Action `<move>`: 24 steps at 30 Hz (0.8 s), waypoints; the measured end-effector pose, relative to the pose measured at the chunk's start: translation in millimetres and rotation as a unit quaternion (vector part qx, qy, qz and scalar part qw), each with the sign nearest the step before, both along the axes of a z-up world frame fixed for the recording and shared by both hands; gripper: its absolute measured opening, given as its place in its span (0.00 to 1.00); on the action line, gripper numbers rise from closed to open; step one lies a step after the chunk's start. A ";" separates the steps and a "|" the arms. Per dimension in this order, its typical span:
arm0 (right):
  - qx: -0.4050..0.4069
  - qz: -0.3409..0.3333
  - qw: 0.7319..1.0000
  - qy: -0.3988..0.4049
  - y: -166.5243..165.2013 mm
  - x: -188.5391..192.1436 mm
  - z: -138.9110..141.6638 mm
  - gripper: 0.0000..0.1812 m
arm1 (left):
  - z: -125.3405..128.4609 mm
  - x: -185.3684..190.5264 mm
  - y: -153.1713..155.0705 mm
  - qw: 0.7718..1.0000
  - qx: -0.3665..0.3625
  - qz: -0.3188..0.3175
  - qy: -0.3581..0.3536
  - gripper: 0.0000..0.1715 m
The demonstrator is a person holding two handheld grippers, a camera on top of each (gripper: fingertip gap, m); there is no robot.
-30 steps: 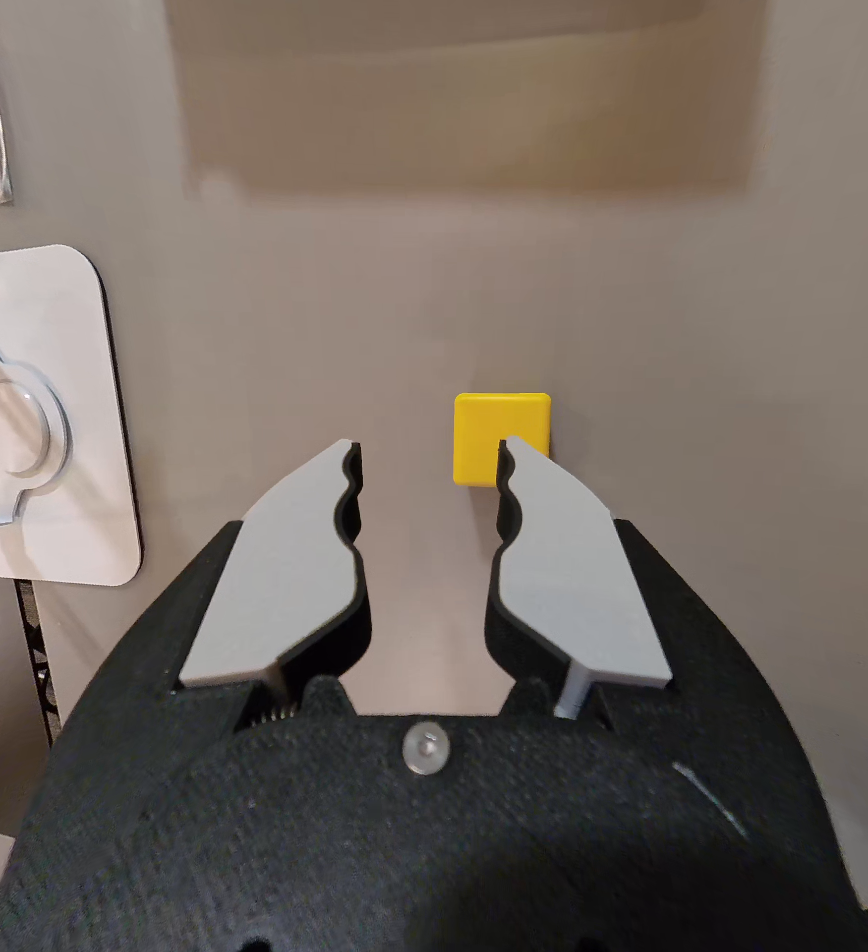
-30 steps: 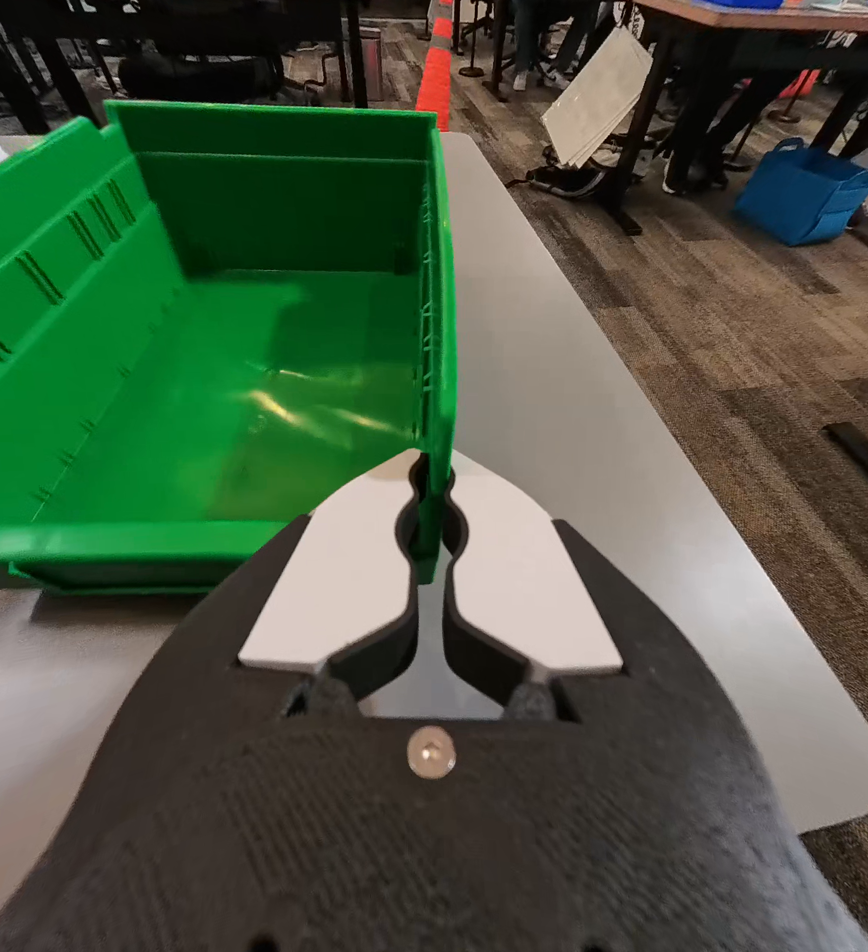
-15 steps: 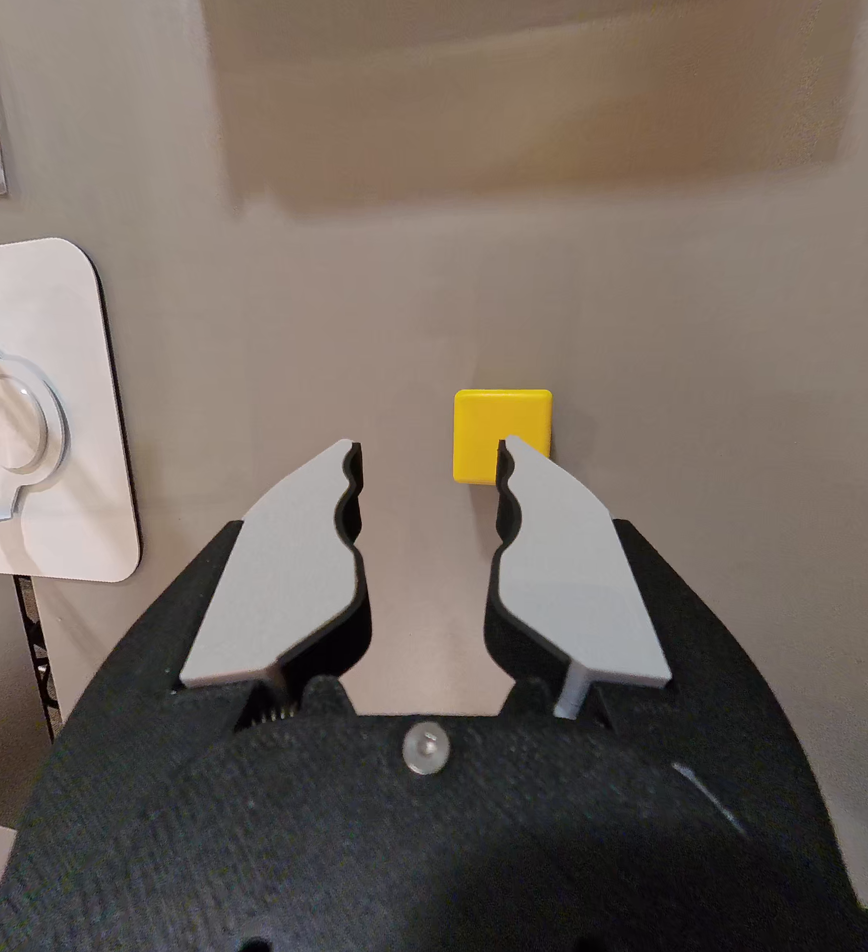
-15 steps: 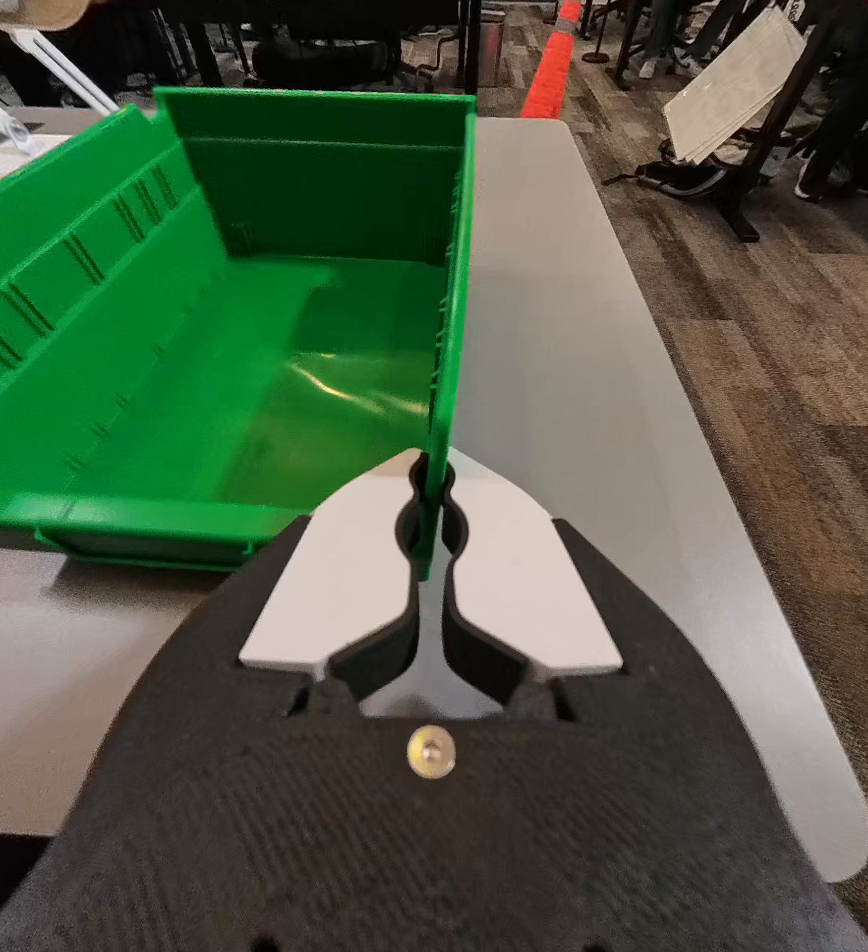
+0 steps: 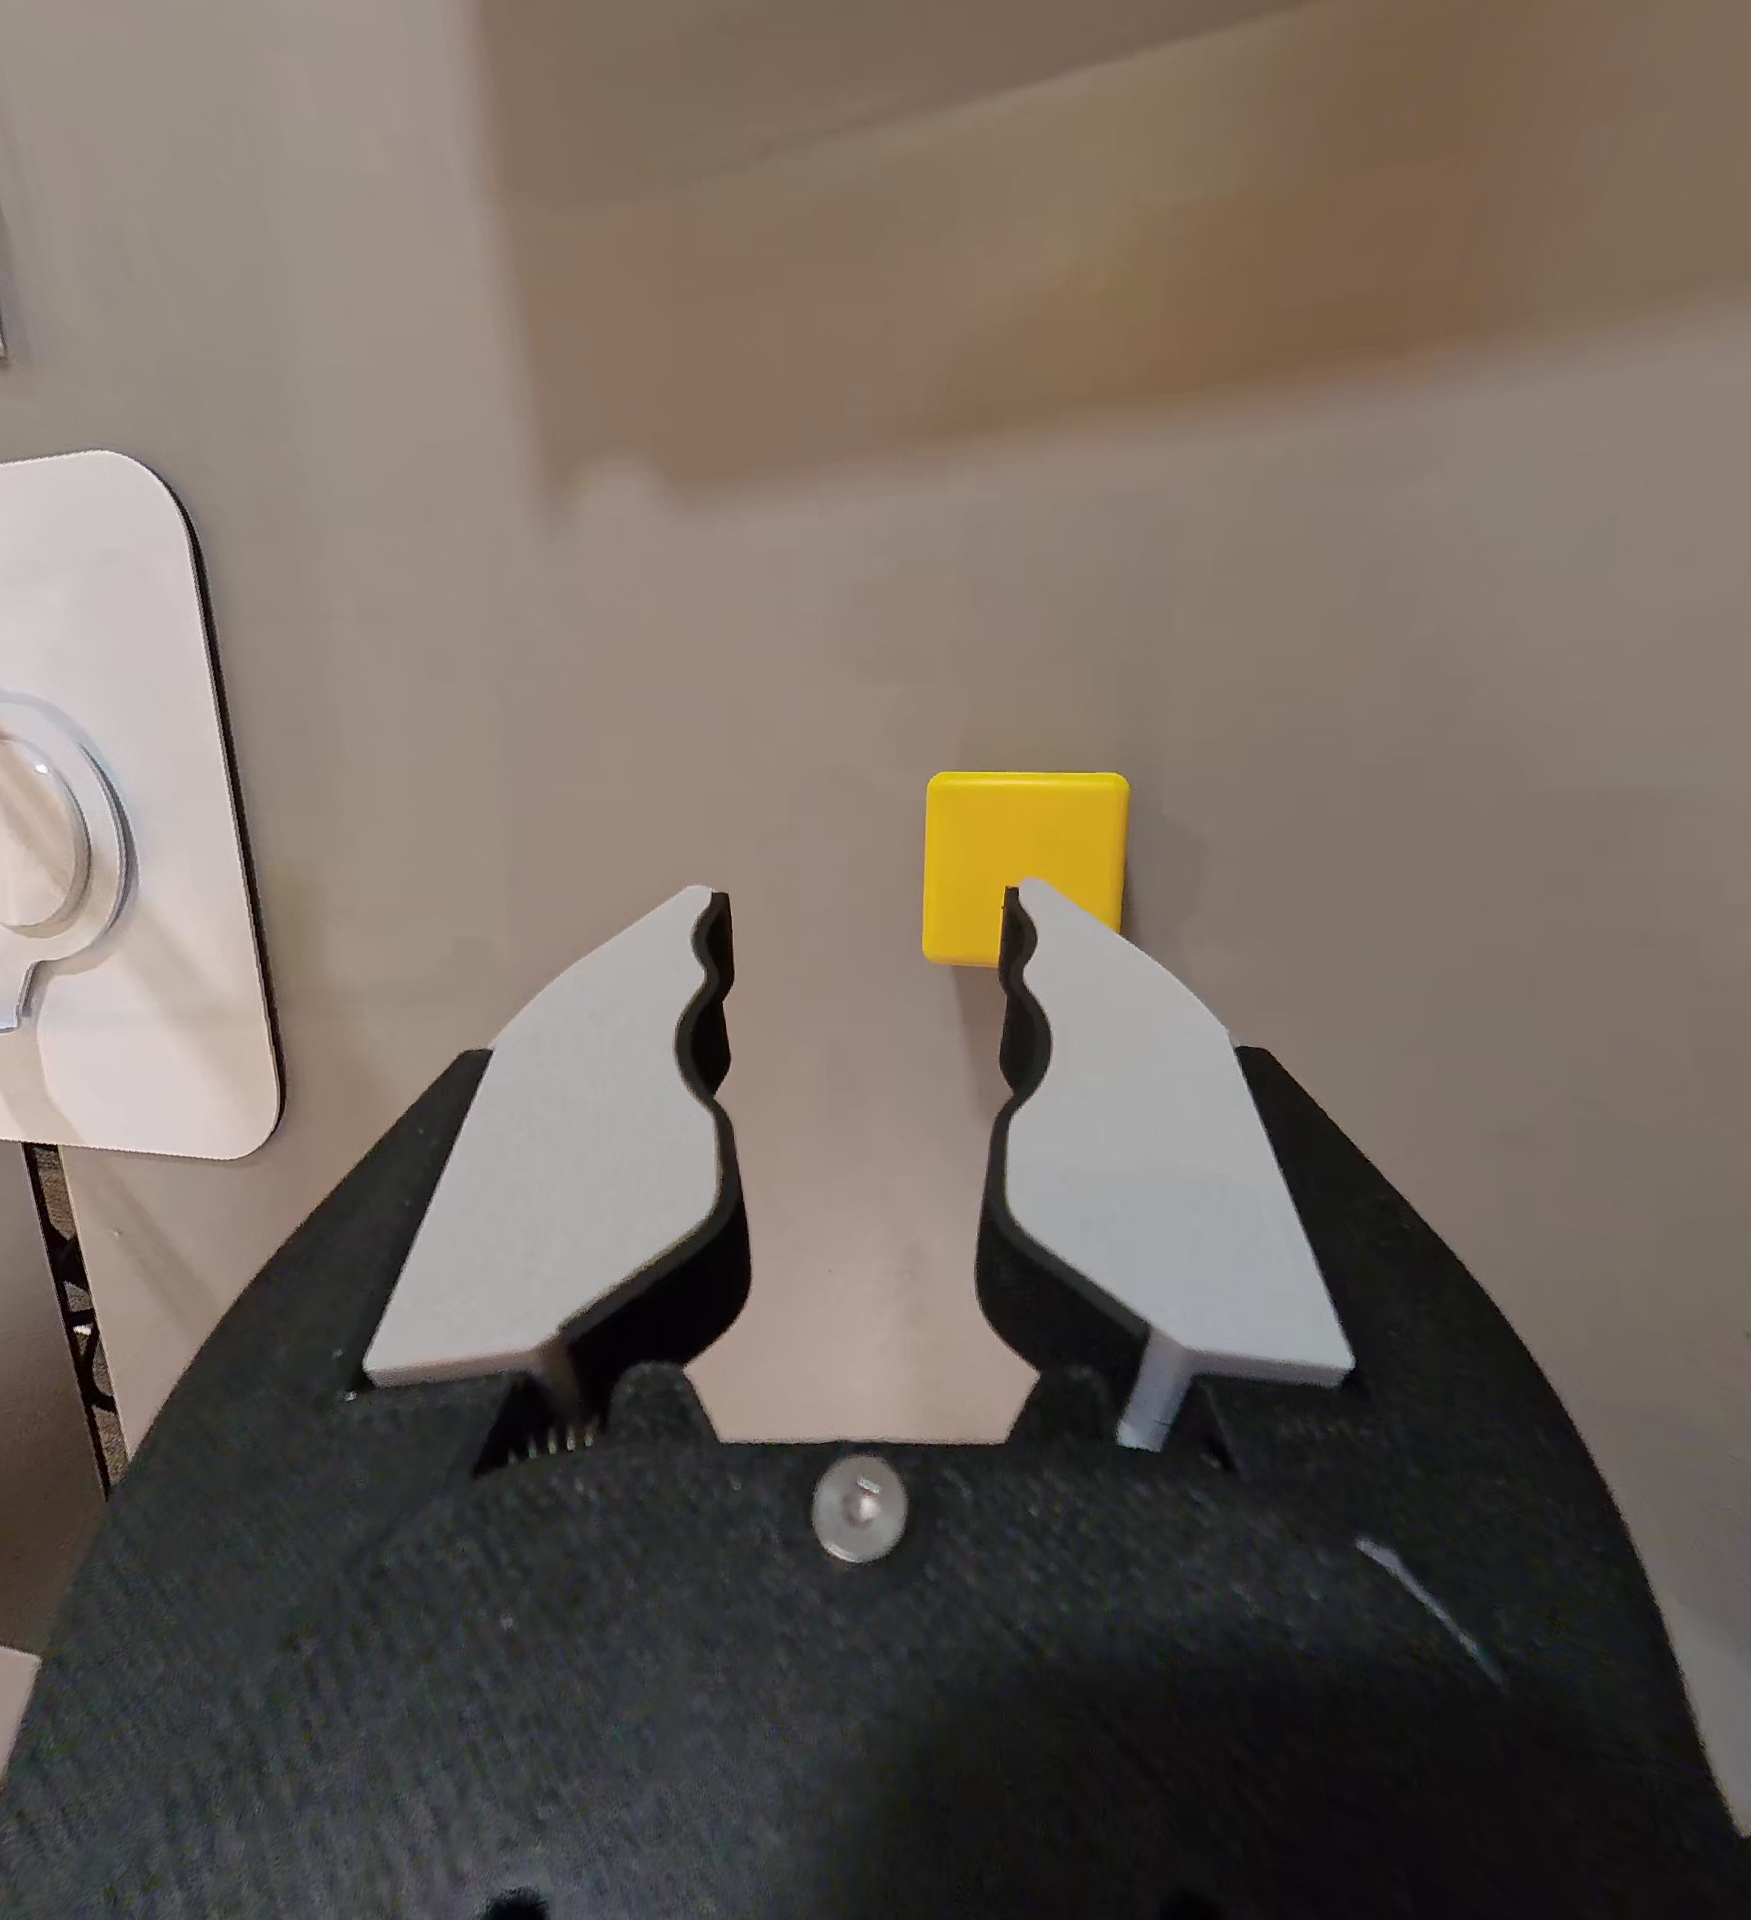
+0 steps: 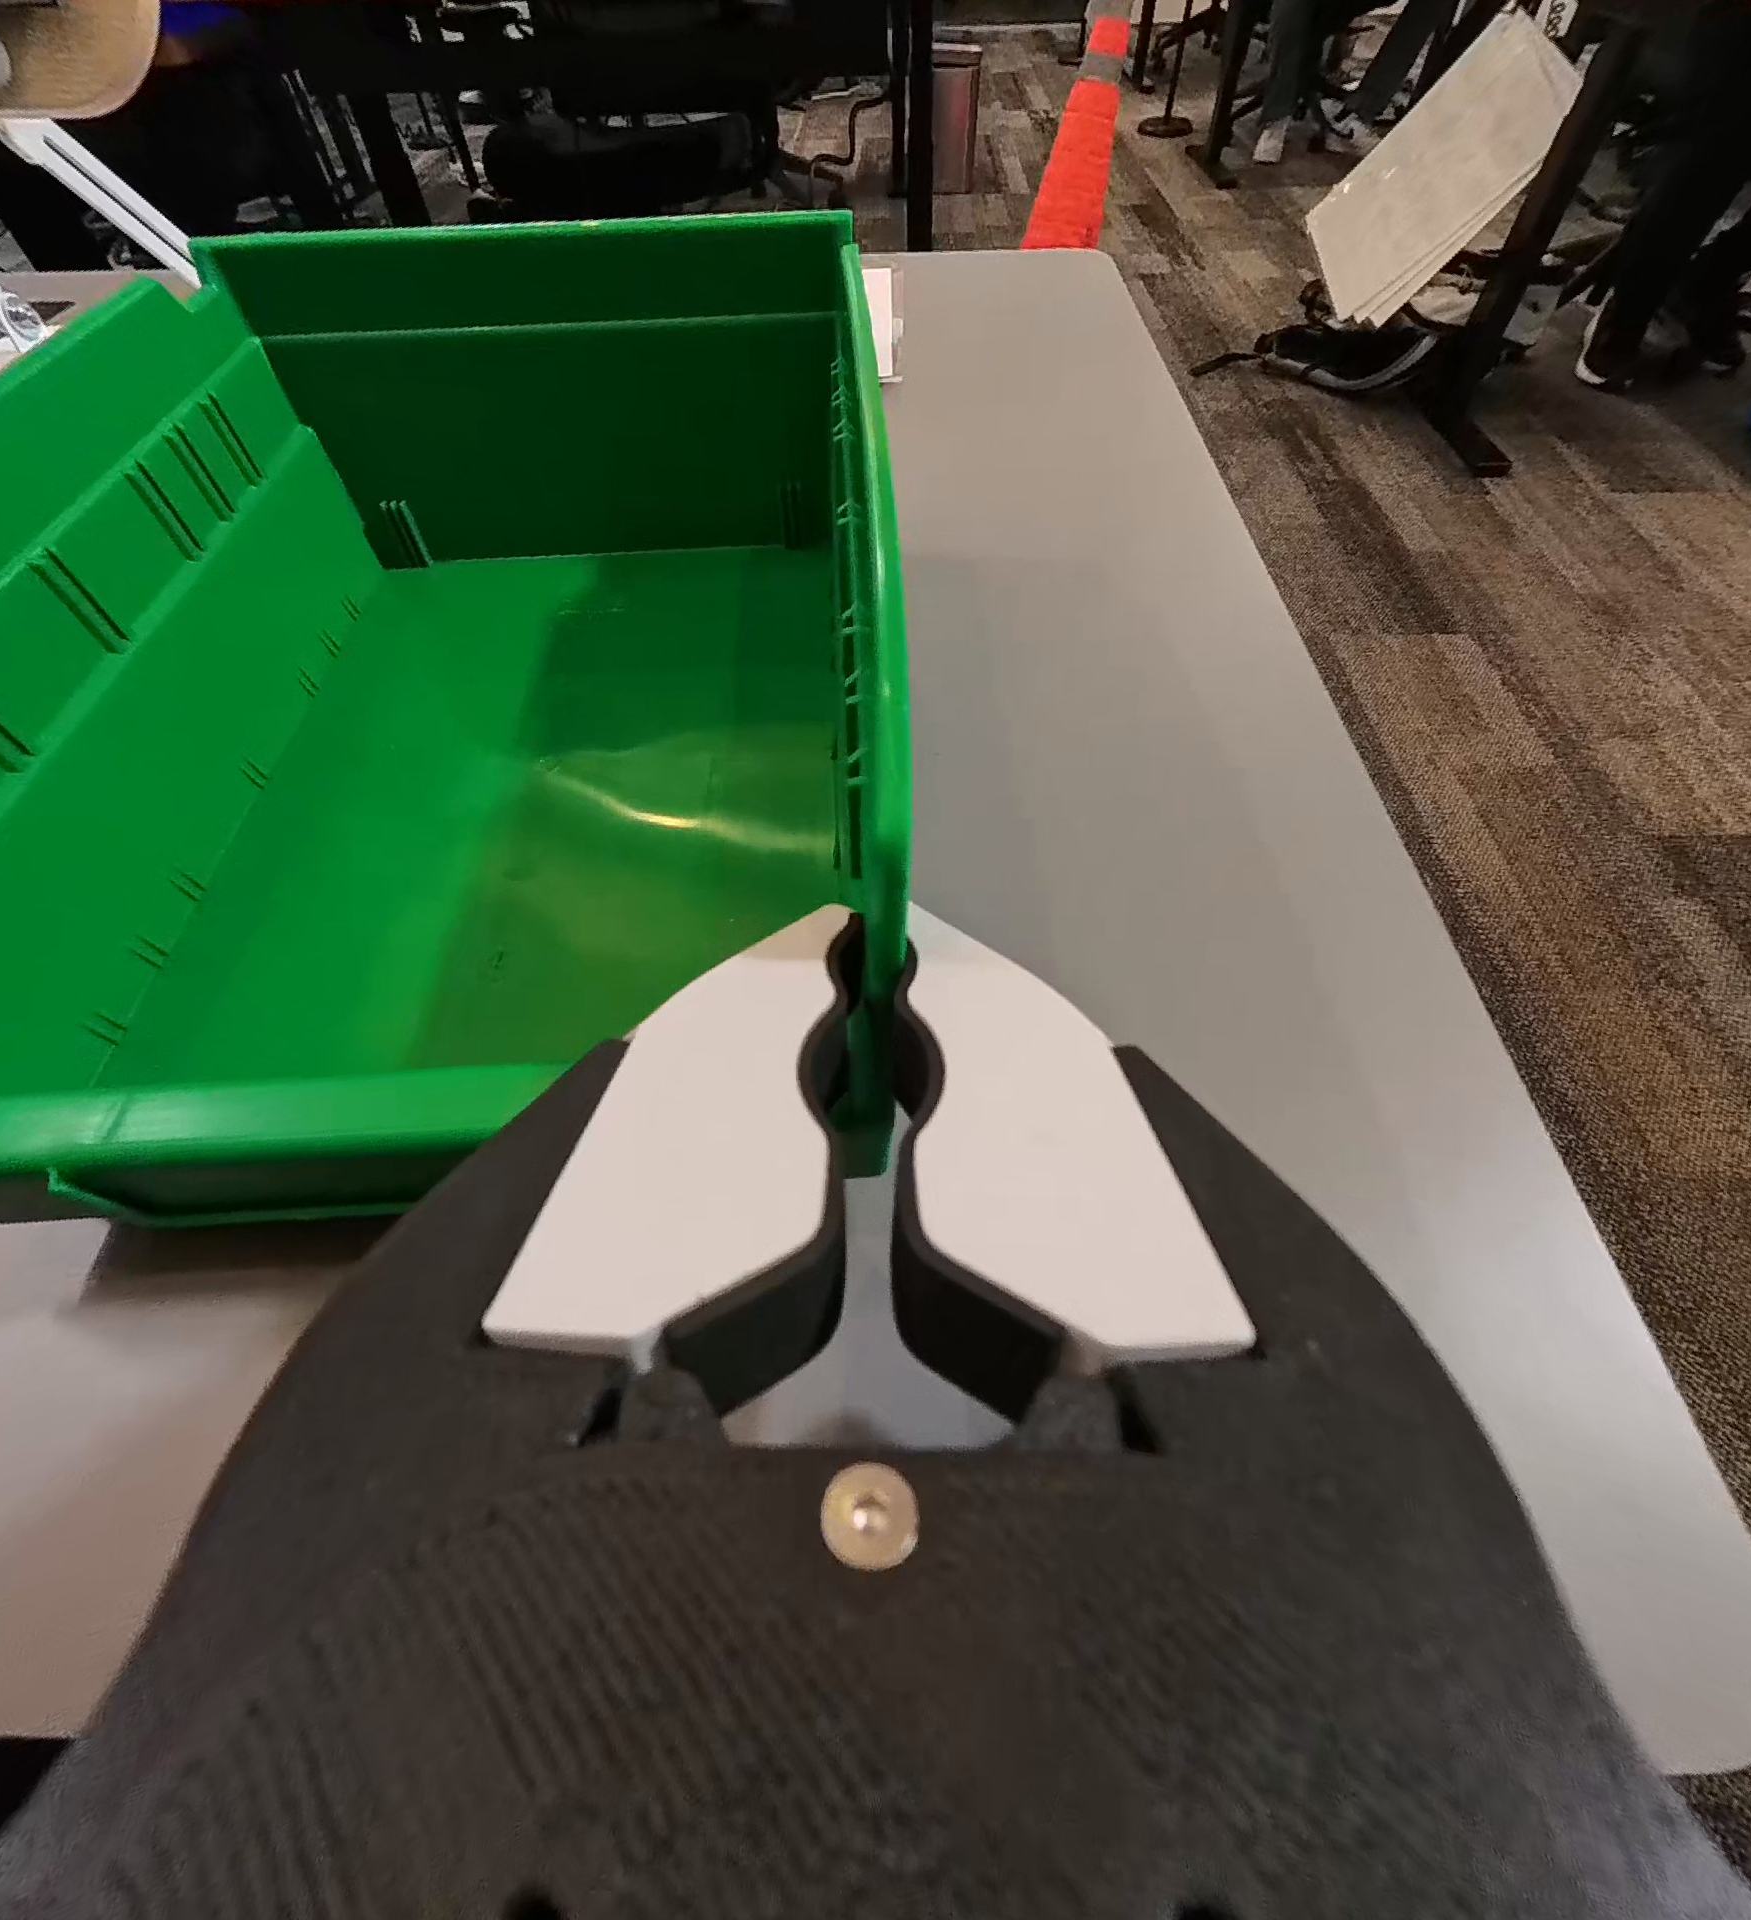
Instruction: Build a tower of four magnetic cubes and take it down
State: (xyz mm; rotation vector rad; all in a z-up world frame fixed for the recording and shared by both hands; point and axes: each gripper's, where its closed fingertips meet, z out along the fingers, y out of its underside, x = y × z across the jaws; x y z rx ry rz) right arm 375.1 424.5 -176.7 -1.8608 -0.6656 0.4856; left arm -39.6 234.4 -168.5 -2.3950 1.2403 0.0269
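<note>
The left gripper [image 5: 866, 904] hung over the grey table [image 5: 1370, 935] with its jaws spread wide and nothing between them. Just beyond its right-hand fingertip lay a small yellow square block [image 5: 1016, 842], flat on the tabletop; the tip of that finger covered the block's near corner from where the camera looked, and I could not tell whether it touched the block or sat a little above it. Off to the left side of that gripper, partly over the table's edge, was a white plate with rounded corners [image 5: 175, 831] carrying a clear plastic fitting [image 5: 9, 831], well apart from the block. The right gripper [image 6: 876, 940] was pinching the green bin [image 6: 538, 779] by its right side wall, close to the near corner: the thin wall ran up between the two pale fingers [image 6: 705, 1132], one inside the bin and one outside, with the jaws pressed onto it. The bin stood on the grey table [image 6: 1162, 831], near that table's rounded right edge, and its inside showed only bare glossy green plastic. Past the table was a floor of wood-patterned planks [image 6: 1577, 831], an orange-red post [image 6: 1079, 145] in the distance, a tilted white board [image 6: 1442, 166] leaning against a dark table leg, and the legs of people further back.
</note>
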 end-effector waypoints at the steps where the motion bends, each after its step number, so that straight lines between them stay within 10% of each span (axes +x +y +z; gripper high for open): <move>1: 0.001 -0.002 1.000 -0.003 -0.2 0.1 -0.2 0.01 | -0.2 -0.3 0.1 1.000 0.000 0.000 0.001 0.30; 24: 0.007 -0.032 0.999 -0.017 1.2 1.3 -0.6 0.02 | -3.4 -6.0 0.4 1.000 -0.006 0.009 0.005 0.29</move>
